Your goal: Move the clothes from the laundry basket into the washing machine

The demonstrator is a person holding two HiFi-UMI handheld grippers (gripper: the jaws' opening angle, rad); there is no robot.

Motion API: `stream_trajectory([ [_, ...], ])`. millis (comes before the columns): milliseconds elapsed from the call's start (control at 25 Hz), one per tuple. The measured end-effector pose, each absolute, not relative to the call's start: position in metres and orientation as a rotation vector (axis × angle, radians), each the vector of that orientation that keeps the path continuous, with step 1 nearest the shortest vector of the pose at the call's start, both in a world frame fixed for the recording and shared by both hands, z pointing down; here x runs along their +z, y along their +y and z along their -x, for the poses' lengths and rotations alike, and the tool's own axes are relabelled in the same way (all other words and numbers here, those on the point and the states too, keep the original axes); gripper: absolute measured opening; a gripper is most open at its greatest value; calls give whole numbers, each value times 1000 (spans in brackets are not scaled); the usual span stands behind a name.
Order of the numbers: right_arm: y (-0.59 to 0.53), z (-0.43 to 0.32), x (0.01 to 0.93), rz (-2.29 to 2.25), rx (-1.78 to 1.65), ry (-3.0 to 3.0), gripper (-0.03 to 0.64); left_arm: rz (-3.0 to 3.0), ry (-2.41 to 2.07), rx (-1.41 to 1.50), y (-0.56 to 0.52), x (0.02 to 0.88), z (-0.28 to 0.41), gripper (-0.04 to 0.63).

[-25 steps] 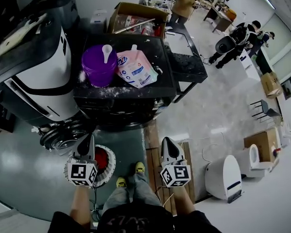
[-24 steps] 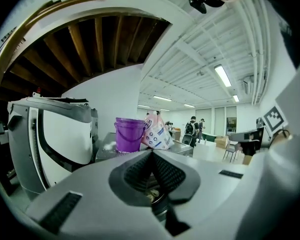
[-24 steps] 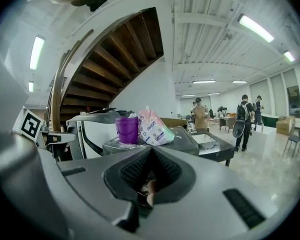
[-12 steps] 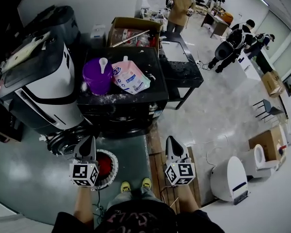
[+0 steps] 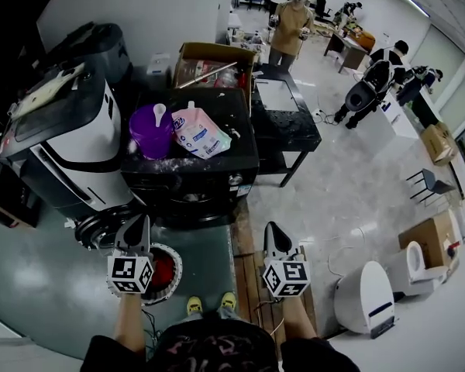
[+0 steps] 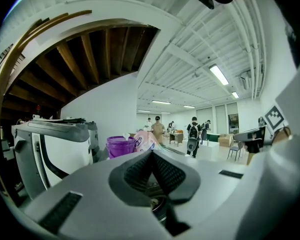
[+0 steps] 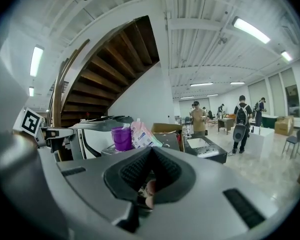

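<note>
While the left hand-held gripper and the right hand-held gripper hover shut and empty, the red clothes lie in the round white laundry basket before the dark front-loading washing machine, so reaching down without opening would likely just shove fabric aside.

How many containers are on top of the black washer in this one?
2. A purple bucket stands at the left of the washer top, and a detergent pouch sits beside it to the right. Nothing there looks hidden.
</note>
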State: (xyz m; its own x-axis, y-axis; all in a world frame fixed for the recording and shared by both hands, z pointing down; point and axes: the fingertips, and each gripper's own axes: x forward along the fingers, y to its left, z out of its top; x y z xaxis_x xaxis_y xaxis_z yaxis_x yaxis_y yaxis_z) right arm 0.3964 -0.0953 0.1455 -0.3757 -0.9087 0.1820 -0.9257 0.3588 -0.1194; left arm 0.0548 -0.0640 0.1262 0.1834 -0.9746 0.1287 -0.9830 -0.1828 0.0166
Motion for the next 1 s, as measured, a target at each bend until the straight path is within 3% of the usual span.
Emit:
stream_trajectory([
  [1000,-120,-368,101,-1662,196,-2590,3,-2363,-2036,122,-71,89,-43,11],
])
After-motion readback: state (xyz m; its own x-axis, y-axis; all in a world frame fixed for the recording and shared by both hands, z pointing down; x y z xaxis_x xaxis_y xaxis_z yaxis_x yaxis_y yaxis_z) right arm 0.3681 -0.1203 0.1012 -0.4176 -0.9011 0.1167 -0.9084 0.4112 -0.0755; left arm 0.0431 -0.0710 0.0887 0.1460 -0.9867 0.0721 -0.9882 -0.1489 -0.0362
